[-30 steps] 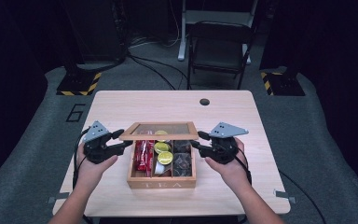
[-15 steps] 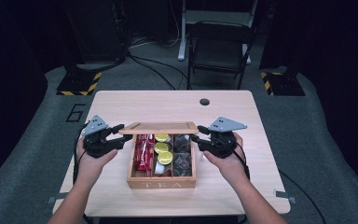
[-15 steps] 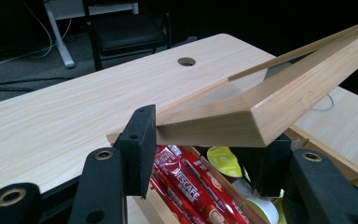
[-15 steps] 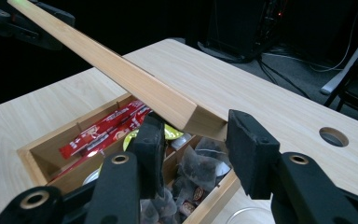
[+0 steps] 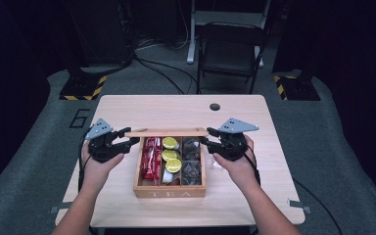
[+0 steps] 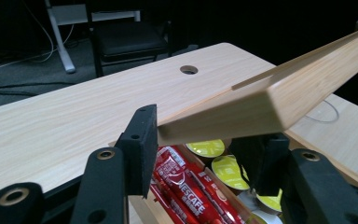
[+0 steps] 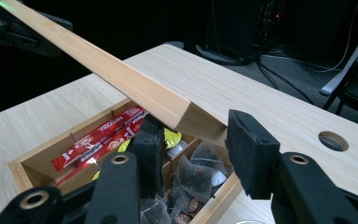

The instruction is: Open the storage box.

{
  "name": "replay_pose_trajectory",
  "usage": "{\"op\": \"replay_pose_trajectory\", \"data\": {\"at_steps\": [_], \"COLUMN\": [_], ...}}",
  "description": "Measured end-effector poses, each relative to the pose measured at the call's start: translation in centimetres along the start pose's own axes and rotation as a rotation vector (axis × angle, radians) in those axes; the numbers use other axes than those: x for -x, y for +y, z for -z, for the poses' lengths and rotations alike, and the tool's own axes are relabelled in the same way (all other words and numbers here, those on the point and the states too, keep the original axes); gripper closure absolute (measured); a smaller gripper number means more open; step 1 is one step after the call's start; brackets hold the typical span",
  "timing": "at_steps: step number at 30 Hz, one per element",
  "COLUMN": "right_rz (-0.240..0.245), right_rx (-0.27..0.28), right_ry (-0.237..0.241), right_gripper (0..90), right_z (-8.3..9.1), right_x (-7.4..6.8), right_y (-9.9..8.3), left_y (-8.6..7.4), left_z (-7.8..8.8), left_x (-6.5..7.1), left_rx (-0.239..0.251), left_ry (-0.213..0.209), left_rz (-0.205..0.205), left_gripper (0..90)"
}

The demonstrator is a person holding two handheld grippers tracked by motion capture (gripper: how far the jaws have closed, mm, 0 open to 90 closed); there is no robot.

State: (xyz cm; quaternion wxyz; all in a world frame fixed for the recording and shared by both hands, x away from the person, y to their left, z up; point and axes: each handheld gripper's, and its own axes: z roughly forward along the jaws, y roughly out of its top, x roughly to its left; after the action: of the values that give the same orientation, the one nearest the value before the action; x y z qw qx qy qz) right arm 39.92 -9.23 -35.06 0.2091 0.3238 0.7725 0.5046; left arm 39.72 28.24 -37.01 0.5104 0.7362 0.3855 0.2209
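A wooden tea box (image 5: 169, 188) stands mid-table with its hinged lid (image 5: 166, 132) raised, showing edge-on along the box's back. My left gripper (image 5: 129, 142) is shut on the lid's left end and my right gripper (image 5: 206, 142) on its right end. In the left gripper view the lid (image 6: 270, 98) runs up to the right from between the jaws. In the right gripper view the lid (image 7: 121, 77) slants away to the upper left. Inside lie red Nescafe sticks (image 5: 152, 156), yellow-green capsules (image 5: 171, 156) and dark tea bags (image 5: 192, 159).
The light wooden table (image 5: 176, 110) has a round cable hole (image 5: 215, 106) near its far edge. A black chair (image 5: 230, 54) stands behind the table. Bare tabletop lies on both sides of the box and behind it.
The lid has swung up from a low tilt to nearly upright. Both grippers have moved up and toward the far side with it.
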Motion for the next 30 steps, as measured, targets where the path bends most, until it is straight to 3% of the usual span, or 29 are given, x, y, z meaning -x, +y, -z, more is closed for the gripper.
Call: {"op": "replay_pose_trajectory", "data": {"at_steps": [5, 11, 20, 30], "right_rz": [-0.004, 0.002, -0.013, -0.027], "right_rx": [0.005, 0.001, 0.011, -0.002], "right_ry": [-0.006, -0.003, -0.006, -0.020], "right_gripper": [57.1, 56.7, 56.2, 54.8], "right_z": [-0.1, -0.2, -0.2, -0.1], "right_x": [0.1, 0.2, 0.0, -0.5], "right_y": [0.2, 0.1, 0.0, -1.6], "left_y": [-0.6, -0.8, -0.9, -1.0], "left_z": [-0.7, -0.9, -1.0, -1.1], "left_x": [-0.5, -0.6, -0.4, -0.5], "left_rx": [-0.008, -0.004, 0.006, 0.020], "left_ry": [0.006, 0.012, 0.031, 0.026], "left_rz": [0.032, 0.043, 0.020, 0.029], "left_gripper": [54.4, 56.4, 57.0, 57.0]}}
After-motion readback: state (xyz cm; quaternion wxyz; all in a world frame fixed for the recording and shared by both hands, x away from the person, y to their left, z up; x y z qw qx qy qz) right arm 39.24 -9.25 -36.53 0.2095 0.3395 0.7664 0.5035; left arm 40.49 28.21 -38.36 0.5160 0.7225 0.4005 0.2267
